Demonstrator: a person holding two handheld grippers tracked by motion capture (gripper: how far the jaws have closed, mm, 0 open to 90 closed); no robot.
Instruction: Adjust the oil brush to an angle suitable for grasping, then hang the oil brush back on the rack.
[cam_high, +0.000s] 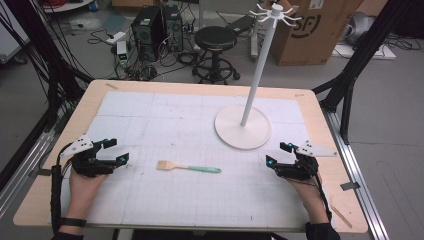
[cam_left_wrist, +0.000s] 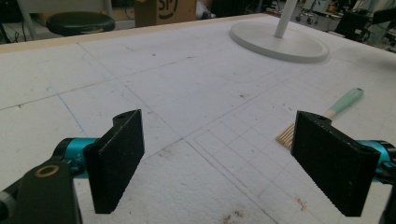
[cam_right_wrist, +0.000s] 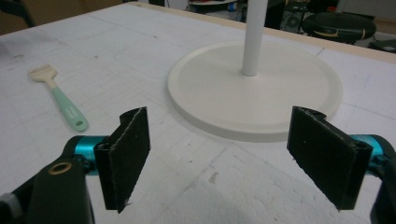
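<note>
- Brush (cam_high: 188, 167), high view: lies flat on the white surface (cam_high: 150, 115), mid-front, between the two hands and well apart from both. Pale bristle head points to the person's left, mint handle to the right. White hanger stand (cam_high: 243, 127) sits farther back to the right.
- Left tongs (cam_high: 116, 151) and right tongs (cam_high: 278, 154): both spread wide, nothing between them.
- Left gripper view: brush (cam_left_wrist: 327, 116) partly hidden behind one jaw; jaws empty.
- Right gripper view: brush (cam_right_wrist: 60, 99) off to the side, stand base (cam_right_wrist: 254, 91) ahead; jaws empty.
- Judgement: light, stiff, low-lying. Handle looks smooth, may slip. Grip the handle mid-length across its width; avoid the bristles.
</note>
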